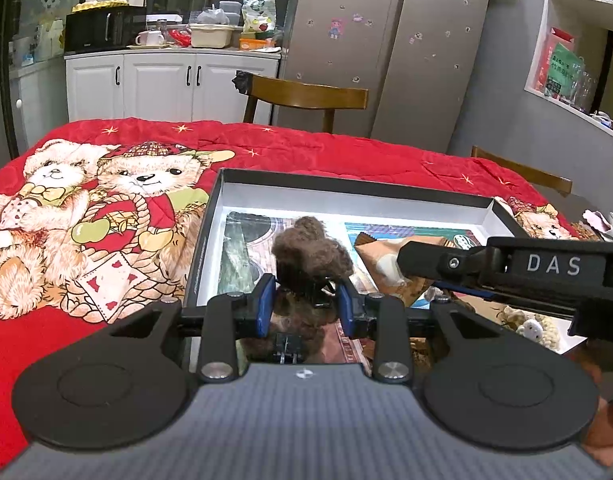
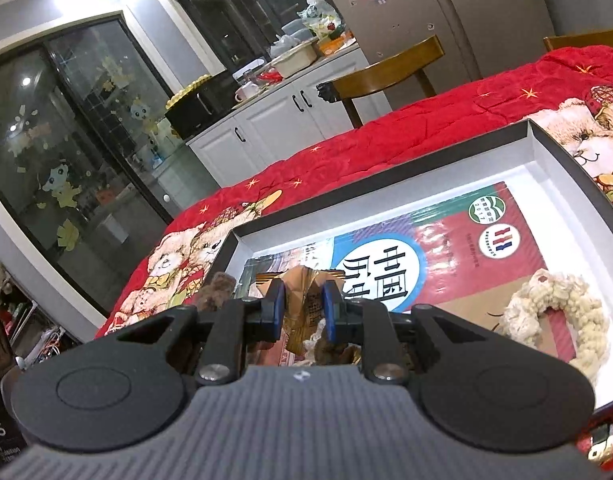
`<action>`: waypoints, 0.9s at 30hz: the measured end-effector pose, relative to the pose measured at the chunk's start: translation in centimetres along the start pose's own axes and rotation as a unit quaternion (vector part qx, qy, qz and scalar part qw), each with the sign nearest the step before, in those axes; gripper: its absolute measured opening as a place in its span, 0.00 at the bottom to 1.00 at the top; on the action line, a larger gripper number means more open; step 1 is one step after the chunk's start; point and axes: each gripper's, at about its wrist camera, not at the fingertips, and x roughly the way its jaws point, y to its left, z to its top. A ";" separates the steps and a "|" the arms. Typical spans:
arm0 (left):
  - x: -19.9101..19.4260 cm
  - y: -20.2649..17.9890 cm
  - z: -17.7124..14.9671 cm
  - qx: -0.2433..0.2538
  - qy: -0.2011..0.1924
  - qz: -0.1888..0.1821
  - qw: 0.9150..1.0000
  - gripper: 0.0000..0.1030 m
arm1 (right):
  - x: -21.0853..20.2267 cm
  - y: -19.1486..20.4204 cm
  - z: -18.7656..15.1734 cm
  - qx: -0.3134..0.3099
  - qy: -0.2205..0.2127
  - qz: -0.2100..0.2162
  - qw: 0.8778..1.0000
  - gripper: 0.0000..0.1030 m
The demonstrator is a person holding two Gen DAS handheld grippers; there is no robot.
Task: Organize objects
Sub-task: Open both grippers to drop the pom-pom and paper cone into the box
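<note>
Box (image 1: 406,196) with dark walls and a white inside sits on the red bear quilt (image 1: 86,240), toward its near right part. Two books (image 2: 446,248) lie flat on the box floor. The left gripper (image 1: 306,300) is clenched on a brown fuzzy clip (image 1: 312,252), its blue pads (image 1: 263,308) pressing the clip's black base, holding it above the box's near left part. The right gripper (image 2: 302,312) grasps a tan crinkled packet (image 2: 306,300) over the box's near edge, just beside the clip; in the left view its black body crosses in from the right. A cream rope ring (image 2: 554,312) lies on the book at the box's near right corner. Beyond the quilt stand a chair (image 1: 306,96), white cabinets (image 1: 166,84) and a fridge (image 1: 406,40).
</note>
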 end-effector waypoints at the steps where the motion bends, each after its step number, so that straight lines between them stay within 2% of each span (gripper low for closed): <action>1: 0.1 0.0 -0.1 0.002 0.001 0.001 1.000 0.37 | 0.0 0.0 0.0 -0.001 0.000 0.000 1.000 0.23; 6: 0.3 -0.1 -0.3 0.001 0.001 0.001 1.000 0.37 | 0.3 -0.1 -0.2 -0.001 0.005 -0.002 1.000 0.23; 14: 0.1 0.8 -0.1 -0.027 -0.006 -0.007 1.000 0.37 | 0.8 -0.2 -1.2 -0.007 0.014 -0.011 1.000 0.23; 20: -1.3 1.5 1.0 -0.042 -0.026 -0.015 0.999 0.38 | 0.5 -0.4 -1.0 0.003 0.012 0.011 1.000 0.27; 22: -1.8 1.8 1.5 -0.046 -0.031 -0.017 0.998 0.39 | 0.2 -0.2 -0.8 0.003 0.009 0.015 1.000 0.36; 24: -2.7 2.0 2.1 -0.051 -0.041 -0.013 0.998 0.48 | -0.3 0.0 -0.6 0.005 0.001 0.020 1.000 0.39; 27: -4.4 2.1 3.0 -0.048 -0.066 -0.013 0.997 0.50 | -1.7 0.6 0.1 0.001 -0.018 0.029 0.999 0.47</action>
